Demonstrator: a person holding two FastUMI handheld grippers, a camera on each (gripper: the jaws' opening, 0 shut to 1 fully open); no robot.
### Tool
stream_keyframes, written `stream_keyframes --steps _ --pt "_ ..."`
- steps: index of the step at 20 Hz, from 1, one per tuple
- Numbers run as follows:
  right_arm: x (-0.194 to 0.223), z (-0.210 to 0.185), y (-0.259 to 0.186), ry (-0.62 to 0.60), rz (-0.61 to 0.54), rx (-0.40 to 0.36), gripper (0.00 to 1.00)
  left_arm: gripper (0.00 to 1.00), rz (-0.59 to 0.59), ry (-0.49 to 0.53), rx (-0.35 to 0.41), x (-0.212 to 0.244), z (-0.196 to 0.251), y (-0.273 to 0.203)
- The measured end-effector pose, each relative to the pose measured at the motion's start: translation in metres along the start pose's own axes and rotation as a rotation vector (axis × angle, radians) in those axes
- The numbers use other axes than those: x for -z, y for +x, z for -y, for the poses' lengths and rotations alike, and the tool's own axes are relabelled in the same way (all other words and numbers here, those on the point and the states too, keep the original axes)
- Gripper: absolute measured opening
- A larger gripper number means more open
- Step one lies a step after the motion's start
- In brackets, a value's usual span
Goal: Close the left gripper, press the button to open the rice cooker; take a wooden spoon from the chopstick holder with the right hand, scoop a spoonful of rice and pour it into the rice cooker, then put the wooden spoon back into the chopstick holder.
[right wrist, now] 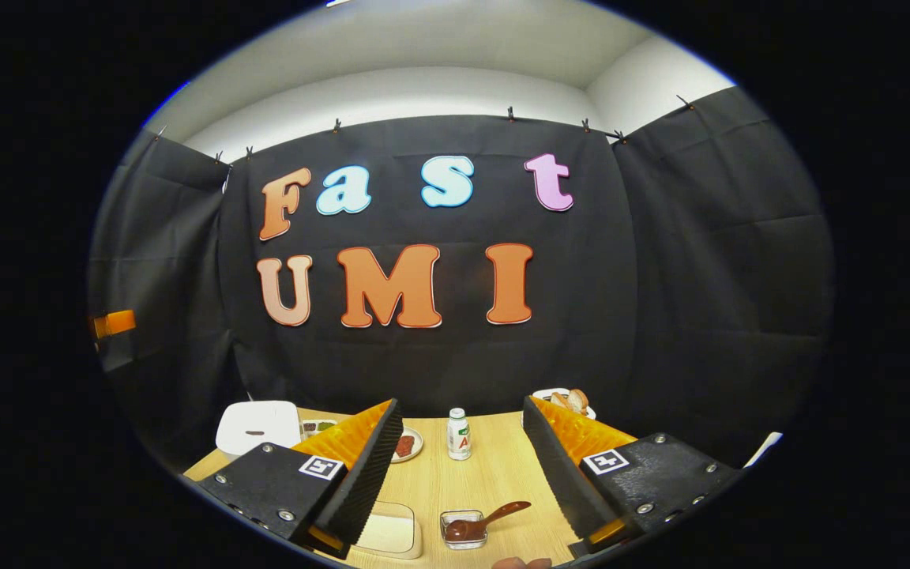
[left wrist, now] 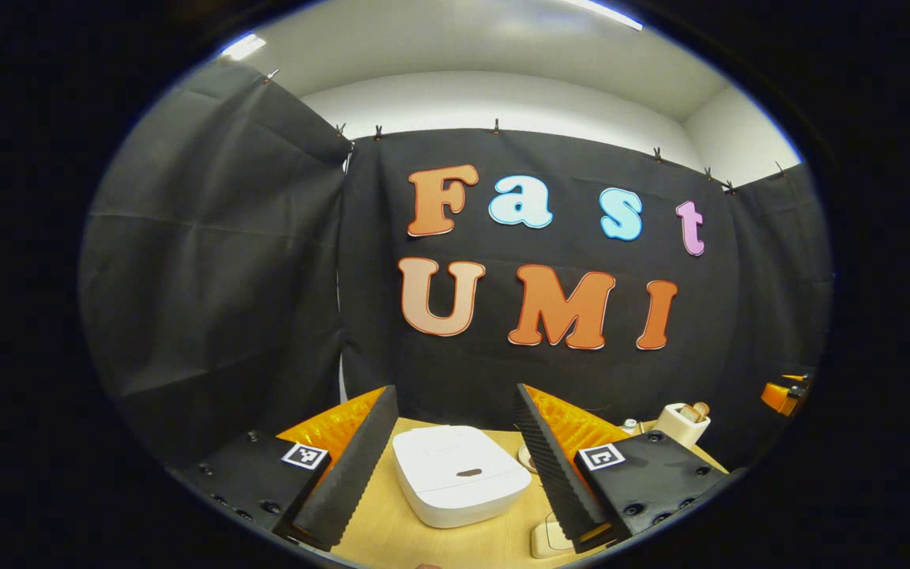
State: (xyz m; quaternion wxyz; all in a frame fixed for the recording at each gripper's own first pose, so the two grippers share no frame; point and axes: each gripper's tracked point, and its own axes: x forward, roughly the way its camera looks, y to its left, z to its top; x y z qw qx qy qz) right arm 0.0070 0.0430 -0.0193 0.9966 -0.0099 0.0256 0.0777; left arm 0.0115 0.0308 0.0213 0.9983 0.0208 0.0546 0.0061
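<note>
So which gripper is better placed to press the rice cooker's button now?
Left. Its open tongs frame the closed rice cooker straight ahead. The right tongs face a small bottle, with the cooker off to their side.

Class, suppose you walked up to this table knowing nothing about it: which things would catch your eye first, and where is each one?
First the white rice cooker, lid shut, on the wooden table straight ahead between the open fingers of the left gripper. In the right gripper view, a small bottle stands mid-table, and nearer, a dark spoon rests in a small clear dish. The right gripper is open too, holding nothing.
</note>
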Motion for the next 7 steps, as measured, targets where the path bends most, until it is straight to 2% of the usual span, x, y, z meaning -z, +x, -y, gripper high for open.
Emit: stream_keyframes --steps 2,7 --pt "-0.0044 0.0020 -0.0016 -0.006 0.008 0.004 0.95 0.98 -0.004 -0.002 -0.006 0.0005 0.0002 -0.0035" --pt "-0.0089 0.0044 -0.0080 0.012 0.017 0.011 0.95 1.00 -0.005 -0.010 0.002 -0.0003 0.0010 -0.0024"
